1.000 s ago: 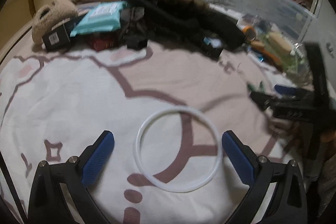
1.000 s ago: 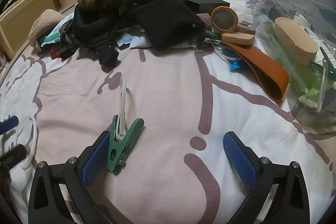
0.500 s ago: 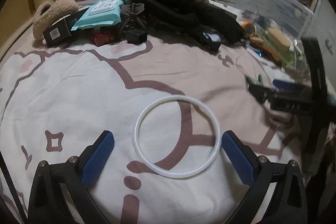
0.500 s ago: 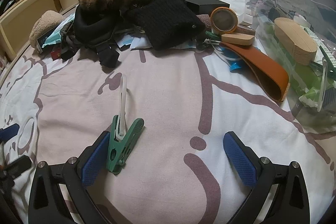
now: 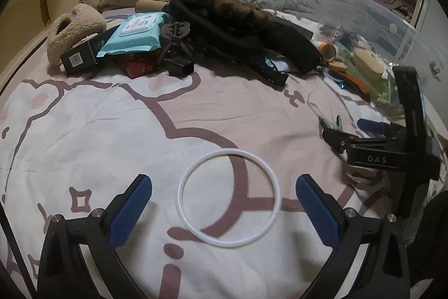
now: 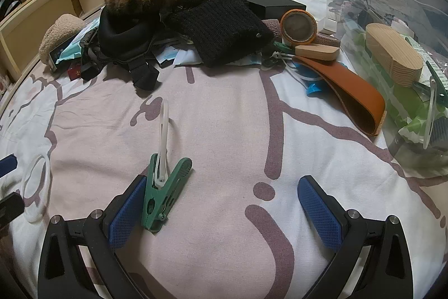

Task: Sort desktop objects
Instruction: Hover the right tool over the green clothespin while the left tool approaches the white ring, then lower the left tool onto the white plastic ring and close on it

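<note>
Both jaws gaped empty, so we judged the left gripper (image 5: 224,210) should drop squarely around the white ring (image 5: 228,197) while the right gripper (image 6: 224,210) shifted left onto the green clip (image 6: 162,192)

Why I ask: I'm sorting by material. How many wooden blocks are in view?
2. A small wooden block lies beside the tape roll; a larger one sits on the green packet. The pile may hide more.

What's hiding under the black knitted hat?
White and pale blue papers poke out from under the black knitted hat. Whatever lies further beneath is covered.
</note>
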Available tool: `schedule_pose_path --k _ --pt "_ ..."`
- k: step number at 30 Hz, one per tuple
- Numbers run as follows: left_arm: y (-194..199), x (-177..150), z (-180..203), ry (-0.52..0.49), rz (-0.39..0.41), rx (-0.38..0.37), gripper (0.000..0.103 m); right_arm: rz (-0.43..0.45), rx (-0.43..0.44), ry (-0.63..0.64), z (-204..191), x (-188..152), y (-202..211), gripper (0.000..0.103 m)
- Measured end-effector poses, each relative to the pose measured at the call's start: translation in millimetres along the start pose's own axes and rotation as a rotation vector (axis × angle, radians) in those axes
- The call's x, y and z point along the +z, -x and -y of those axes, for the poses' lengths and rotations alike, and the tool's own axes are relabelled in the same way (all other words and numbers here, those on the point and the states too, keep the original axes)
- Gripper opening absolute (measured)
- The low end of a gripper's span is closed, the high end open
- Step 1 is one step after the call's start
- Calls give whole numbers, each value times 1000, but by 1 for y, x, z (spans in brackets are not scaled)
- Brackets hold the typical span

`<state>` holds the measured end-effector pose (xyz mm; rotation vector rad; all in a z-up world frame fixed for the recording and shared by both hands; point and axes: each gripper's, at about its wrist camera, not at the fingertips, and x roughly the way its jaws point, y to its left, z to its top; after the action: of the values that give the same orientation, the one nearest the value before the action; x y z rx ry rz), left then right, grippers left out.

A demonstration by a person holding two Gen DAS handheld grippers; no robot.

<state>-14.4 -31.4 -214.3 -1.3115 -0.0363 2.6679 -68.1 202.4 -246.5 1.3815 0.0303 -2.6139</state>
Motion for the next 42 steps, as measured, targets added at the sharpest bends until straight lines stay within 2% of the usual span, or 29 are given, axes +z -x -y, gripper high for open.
schedule_pose_path --k 7,14,28,34,38,42 --pt "-22 -4 -4 1 -44 28 103 1 -1 1 0 -1 0 103" --pt "-25 -9 -4 -12 -31 37 103 1 -1 2 0 -1 0 103" --pt "-18 -5 -14 32 -15 26 103 -10 23 9 2 -1 4 103" --pt "-15 -6 -17 23 -12 36 103 33 42 88 -32 2 24 103" --pt "-21 -8 -18 -14 -29 78 103 22 12 107 -40 5 23 103" --pt "-22 -9 -21 -19 -29 87 103 -4 -52 56 -22 2 17 103"
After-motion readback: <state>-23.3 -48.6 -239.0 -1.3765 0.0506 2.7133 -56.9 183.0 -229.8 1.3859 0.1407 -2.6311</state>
